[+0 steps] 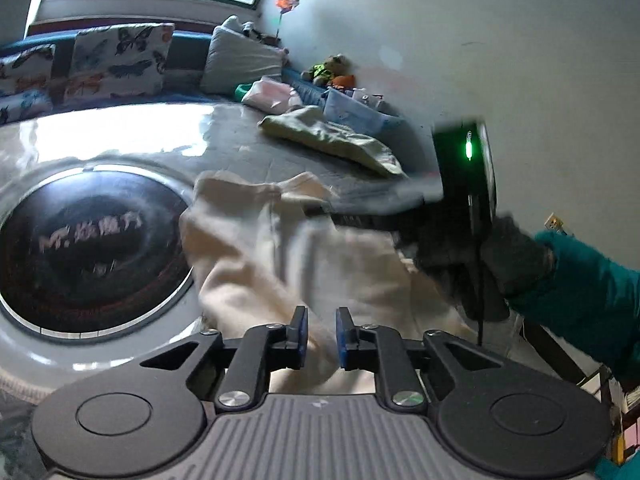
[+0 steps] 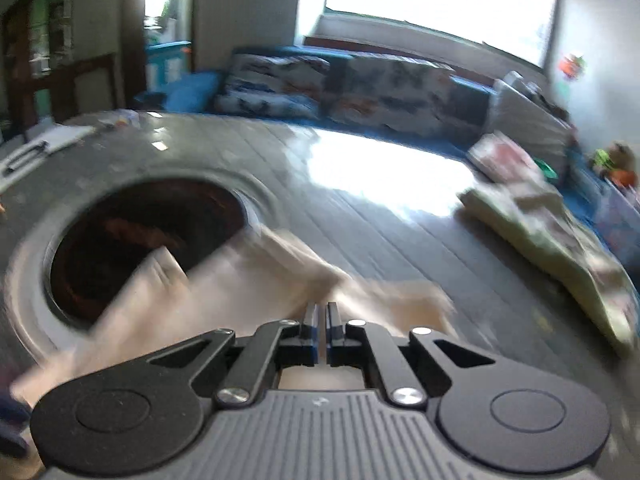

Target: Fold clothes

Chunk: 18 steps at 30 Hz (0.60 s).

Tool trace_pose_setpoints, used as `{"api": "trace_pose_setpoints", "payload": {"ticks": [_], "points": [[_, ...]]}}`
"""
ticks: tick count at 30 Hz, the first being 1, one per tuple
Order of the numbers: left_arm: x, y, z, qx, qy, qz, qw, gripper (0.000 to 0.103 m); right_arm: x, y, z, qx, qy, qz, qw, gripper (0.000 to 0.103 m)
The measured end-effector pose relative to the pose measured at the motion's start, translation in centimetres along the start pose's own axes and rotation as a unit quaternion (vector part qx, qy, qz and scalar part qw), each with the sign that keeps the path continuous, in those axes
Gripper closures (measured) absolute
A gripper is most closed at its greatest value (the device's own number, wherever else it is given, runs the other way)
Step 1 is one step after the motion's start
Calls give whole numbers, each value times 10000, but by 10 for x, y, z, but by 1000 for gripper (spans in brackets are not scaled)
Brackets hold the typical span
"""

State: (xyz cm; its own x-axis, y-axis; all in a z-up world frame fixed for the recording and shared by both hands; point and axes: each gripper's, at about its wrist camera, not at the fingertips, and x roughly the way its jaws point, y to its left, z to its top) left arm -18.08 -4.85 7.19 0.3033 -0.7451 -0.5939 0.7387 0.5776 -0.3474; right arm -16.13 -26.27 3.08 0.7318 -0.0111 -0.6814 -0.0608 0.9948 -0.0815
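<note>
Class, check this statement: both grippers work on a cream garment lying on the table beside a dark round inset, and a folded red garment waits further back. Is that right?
Not quite: the folded garment further back is pale yellow-green, not red, as the left wrist view shows. The rest stands: the left gripper and right gripper are at the cream garment, beside the dark round inset in the table.

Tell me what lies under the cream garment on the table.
The cream garment lies on the grey table, its left edge overlapping the dark round inset. Whatever is beneath the cloth itself is covered and cannot be seen.
</note>
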Motion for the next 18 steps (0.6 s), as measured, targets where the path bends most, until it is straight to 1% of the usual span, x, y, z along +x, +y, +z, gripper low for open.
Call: {"api": "trace_pose_setpoints", "payload": {"ticks": [1, 3, 5, 7, 8, 10, 12, 15, 16, 18], "points": [[-2, 2, 5, -24, -80, 53, 10000, 82, -1, -10, -9, 141, 84, -21, 9999, 100], [-6, 7, 15, -75, -241, 161, 9996, 81, -3, -26, -24, 443, 142, 36, 9989, 100], [-8, 19, 27, -283, -435, 404, 9978, 81, -6, -35, -29, 622, 96, 144, 9979, 100], [-4, 37, 38, -585, -515, 634, 9949, 78, -8, -37, -28, 703, 23, 216, 9973, 100], [1, 45, 42, -723, -491, 736, 9934, 76, -9, -37, -27, 724, -9, 254, 9971, 100], [18, 61, 50, -967, -330, 885, 9908, 60, -10, -37, -23, 771, -70, 363, 9963, 98], [35, 72, 56, -1179, -125, 972, 9882, 55, -10, -36, -21, 818, -105, 447, 9956, 95], [60, 81, 61, -1352, 183, 1093, 9846, 55, -10, -32, -17, 868, -134, 565, 9945, 95], [69, 83, 61, -1392, 288, 1149, 9832, 56, -10, -30, -17, 880, -141, 600, 9942, 93], [80, 85, 59, -1435, 400, 1211, 9814, 59, -10, -29, -16, 909, -142, 632, 9937, 85]]}}
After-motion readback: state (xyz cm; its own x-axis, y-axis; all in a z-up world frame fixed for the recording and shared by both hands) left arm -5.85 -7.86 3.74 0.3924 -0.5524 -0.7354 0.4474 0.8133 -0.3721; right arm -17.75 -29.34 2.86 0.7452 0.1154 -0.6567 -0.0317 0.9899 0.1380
